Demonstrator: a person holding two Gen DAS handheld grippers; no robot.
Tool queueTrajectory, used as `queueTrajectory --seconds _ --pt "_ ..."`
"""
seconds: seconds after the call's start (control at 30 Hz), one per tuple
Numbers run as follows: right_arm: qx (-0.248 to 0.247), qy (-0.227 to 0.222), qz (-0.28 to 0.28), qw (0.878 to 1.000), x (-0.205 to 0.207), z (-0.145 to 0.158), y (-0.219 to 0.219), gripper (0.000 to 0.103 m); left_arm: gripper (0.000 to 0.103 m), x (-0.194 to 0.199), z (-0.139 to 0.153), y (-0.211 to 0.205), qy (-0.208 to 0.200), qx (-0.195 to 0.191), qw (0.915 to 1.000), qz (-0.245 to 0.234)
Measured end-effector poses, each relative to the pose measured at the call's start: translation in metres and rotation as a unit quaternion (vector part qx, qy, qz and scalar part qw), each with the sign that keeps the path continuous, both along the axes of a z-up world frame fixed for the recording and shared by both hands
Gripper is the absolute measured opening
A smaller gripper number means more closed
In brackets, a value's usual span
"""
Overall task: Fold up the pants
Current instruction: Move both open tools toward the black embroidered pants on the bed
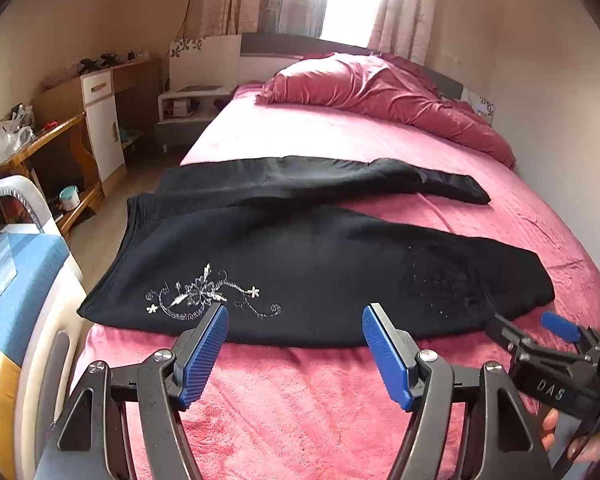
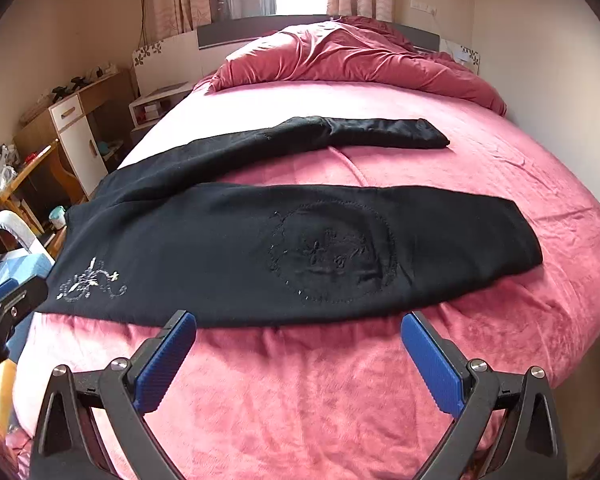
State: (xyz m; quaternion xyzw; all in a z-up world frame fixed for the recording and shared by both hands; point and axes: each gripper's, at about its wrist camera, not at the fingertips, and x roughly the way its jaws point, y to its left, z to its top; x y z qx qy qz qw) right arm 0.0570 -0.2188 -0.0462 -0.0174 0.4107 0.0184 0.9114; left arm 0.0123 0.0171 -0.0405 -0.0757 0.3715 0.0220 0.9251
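While the bed carried the pants spread across it, legs running toward three o'clock and split apart, the main risk was the plush cover bunching into a grip. Both the left gripper and the right gripper hung wide open and empty at six o'clock, just short of the near hem. Pinching one layer only would likely skew the fold.
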Motion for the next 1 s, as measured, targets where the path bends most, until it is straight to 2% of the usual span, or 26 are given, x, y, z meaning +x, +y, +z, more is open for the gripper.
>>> queueTrajectory --seconds 0.37,1.0 --pt "0.008 0.009 0.007 1.0 -0.004 -0.009 0.009 0.103 0.071 -0.005 -0.006 0.005 0.006 0.01 0.9999 -0.003" --pt "0.015 -0.003 -0.001 1.0 -0.012 0.0 0.002 0.103 0.071 -0.012 0.005 0.003 -0.007 0.021 0.9998 -0.004"
